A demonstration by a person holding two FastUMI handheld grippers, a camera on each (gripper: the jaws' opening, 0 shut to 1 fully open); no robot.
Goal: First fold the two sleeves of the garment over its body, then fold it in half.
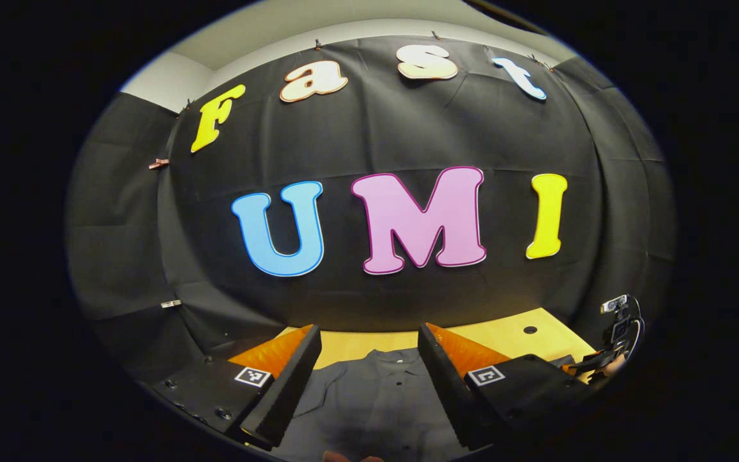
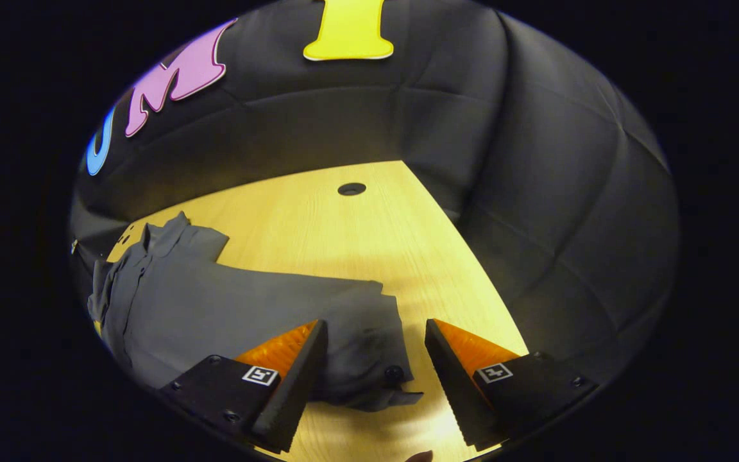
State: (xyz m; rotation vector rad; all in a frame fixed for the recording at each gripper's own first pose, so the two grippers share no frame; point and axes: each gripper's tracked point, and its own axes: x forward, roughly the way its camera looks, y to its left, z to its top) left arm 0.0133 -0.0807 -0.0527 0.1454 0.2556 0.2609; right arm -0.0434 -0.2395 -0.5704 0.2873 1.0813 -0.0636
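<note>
A grey shirt [image 2: 215, 301] lies spread on the wooden tabletop [image 2: 356, 237], one sleeve [image 2: 369, 346] stretched out toward the right hand-held gripper [image 2: 376, 378]. That gripper's fingers stand apart on either side of the cuff, touching nothing. The left hand-held gripper [image 1: 369, 385] hangs over the shirt's collar [image 1: 389, 359], fingers apart as well. Each finger carries a small square black-and-white marker [image 2: 260, 375]; no readable writing shows on the shirt.

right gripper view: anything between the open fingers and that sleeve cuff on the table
Nothing visible. The right gripper is open, and the sleeve cuff of the grey shirt lies flat on the wooden table between its fingers.
</note>
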